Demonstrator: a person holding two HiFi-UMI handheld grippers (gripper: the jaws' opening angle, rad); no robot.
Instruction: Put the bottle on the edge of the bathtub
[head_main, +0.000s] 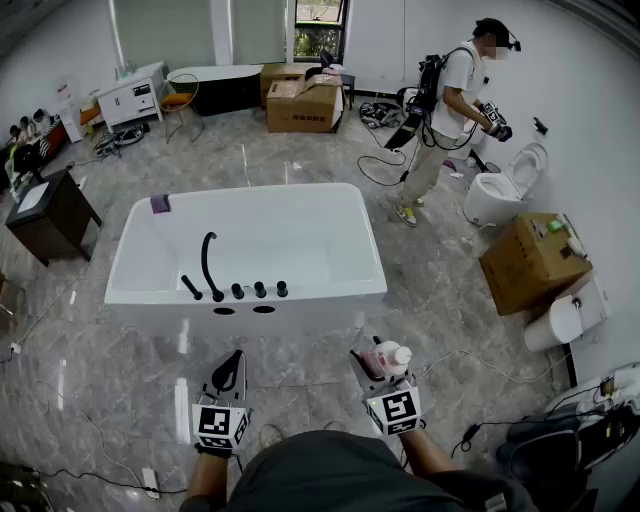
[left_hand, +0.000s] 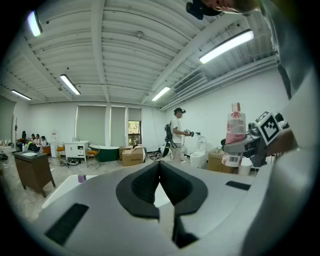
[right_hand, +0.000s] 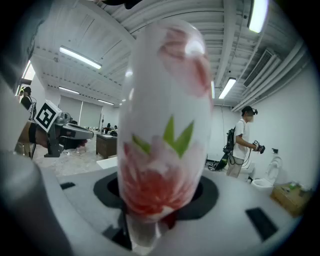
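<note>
Right gripper view: white flower-printed plastic bottle (right_hand: 165, 130) clamped low in right gripper (head_main: 378, 368); likely light, slick, squashy; left gripper (left_hand: 160, 172) jaws together, empty; white bathtub (head_main: 330, 292) at 12 o'clock

Inspected: the left gripper (head_main: 230, 362) has black jaws; behind the claw sits a white left cube (head_main: 220, 424) with black square markers. The right gripper (head_main: 373, 360) is built alike, its right cube (head_main: 393, 408) marked likewise. Grey housing (left_hand: 100, 220) carries black pads (left_hand: 145, 187) flanked by rectangular black slots (left_hand: 65, 222). The person wears a dark grey top (head_main: 330, 475).
</note>
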